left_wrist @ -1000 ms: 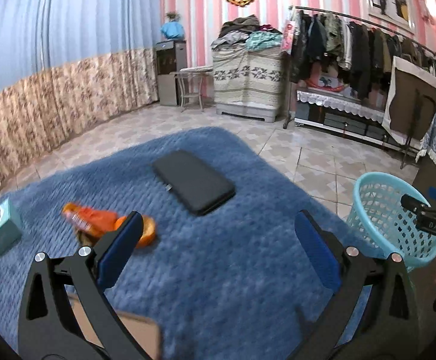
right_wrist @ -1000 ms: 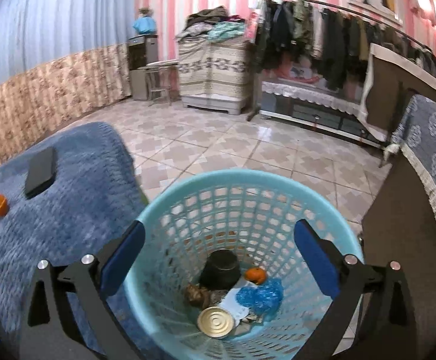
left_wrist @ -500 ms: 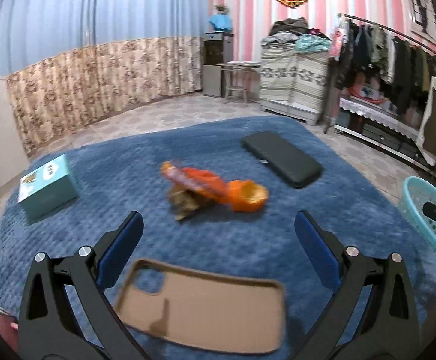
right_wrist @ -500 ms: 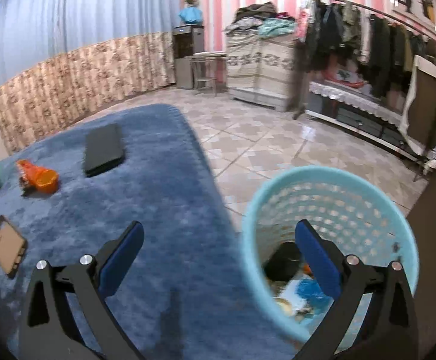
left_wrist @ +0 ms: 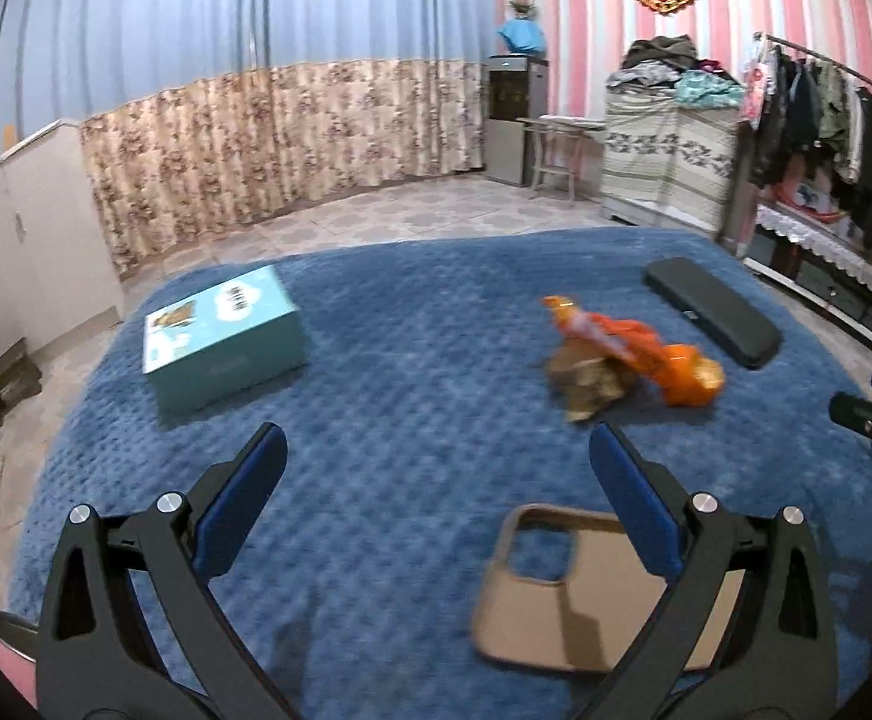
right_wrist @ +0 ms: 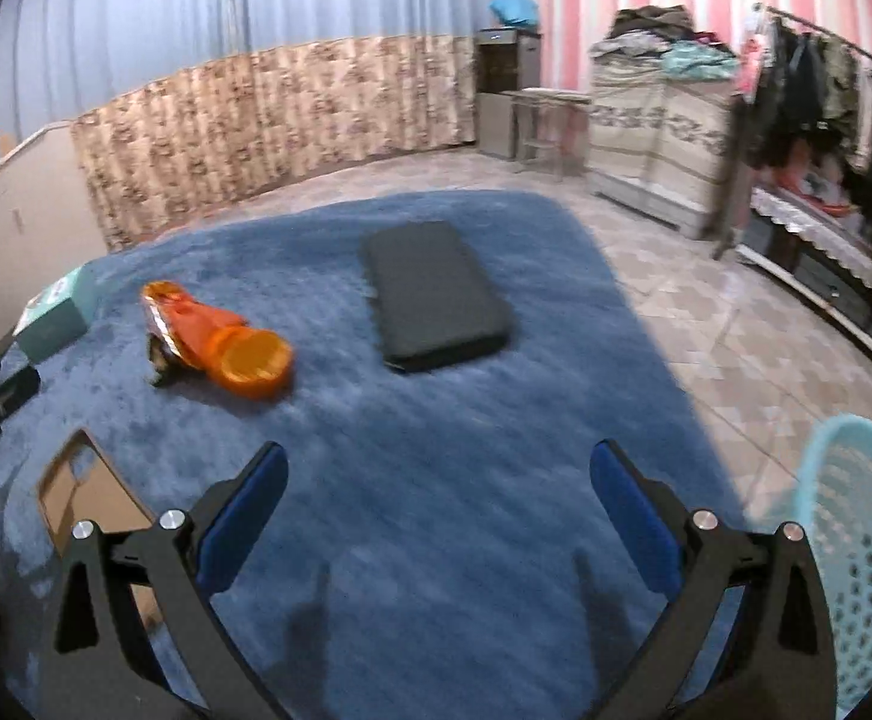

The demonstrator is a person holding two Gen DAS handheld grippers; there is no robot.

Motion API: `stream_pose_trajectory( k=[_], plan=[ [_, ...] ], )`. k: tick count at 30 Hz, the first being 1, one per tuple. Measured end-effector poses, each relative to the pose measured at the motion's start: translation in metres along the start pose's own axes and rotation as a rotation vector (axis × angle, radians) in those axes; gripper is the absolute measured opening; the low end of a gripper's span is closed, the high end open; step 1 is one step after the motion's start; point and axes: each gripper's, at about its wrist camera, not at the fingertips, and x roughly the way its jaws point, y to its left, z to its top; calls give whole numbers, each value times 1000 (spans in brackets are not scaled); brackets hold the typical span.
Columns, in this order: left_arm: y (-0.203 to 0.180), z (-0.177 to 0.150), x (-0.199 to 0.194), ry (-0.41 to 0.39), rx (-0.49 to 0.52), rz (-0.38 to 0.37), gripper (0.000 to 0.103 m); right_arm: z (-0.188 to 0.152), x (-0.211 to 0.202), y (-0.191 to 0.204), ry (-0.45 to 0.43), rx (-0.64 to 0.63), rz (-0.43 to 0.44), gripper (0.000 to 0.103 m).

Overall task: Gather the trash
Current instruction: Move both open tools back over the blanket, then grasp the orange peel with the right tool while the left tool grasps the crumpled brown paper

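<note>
An orange wrapper with an orange cup-like piece (left_wrist: 640,351) lies on the blue quilted surface (left_wrist: 411,420), with a brown crumpled scrap (left_wrist: 586,387) against it; it also shows in the right wrist view (right_wrist: 219,342). My left gripper (left_wrist: 436,498) is open and empty, hovering above the surface short of the trash. My right gripper (right_wrist: 436,510) is open and empty above the surface. The light blue trash basket (right_wrist: 862,540) stands at the right edge of the right wrist view.
A teal box (left_wrist: 222,336) sits at the left, a black flat case (left_wrist: 712,312) at the far right and a tan phone case (left_wrist: 580,594) near my left gripper. Tiled floor, a clothes rack (left_wrist: 838,120) and cabinets surround the surface.
Both grippers have swung left, away from the basket and over the blue surface. The orange trash now lies ahead of both. Both stay open.
</note>
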Motion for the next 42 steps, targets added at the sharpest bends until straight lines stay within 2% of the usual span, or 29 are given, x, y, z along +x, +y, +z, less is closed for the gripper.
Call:
stream_pose_trajectory(
  k=[6,9,12,15,18,20,22,26,31,37,42],
  plan=[
    [25,-3,8,13,-60,10,98,16,36,42,27,-110,57,98],
    [30,-6,11,16,-67,10,98,20,49,57,39,-165,65,95],
    [32,-8,14,23,-71,7,98,24,60,60,73,-176,102,80],
    [32,-10,17,32,-71,6,98,27,69,62,93,-171,139,78],
    [32,-10,19,38,-76,3,98,29,73,67,105,-191,175,71],
    [32,-8,20,38,-78,5,98,31,79,72,118,-200,214,64],
    [31,-6,20,35,-77,9,98,33,83,78,124,-206,248,45],
    [26,-1,20,30,-63,4,98,32,79,84,110,-228,270,33],
    [7,9,29,39,-45,-54,98,29,63,56,80,-154,241,30],
    [-23,18,58,122,-41,-134,97,21,39,15,54,-83,180,30],
    [-47,23,77,177,-18,-198,82,9,12,-27,39,-28,110,30]
  ],
)
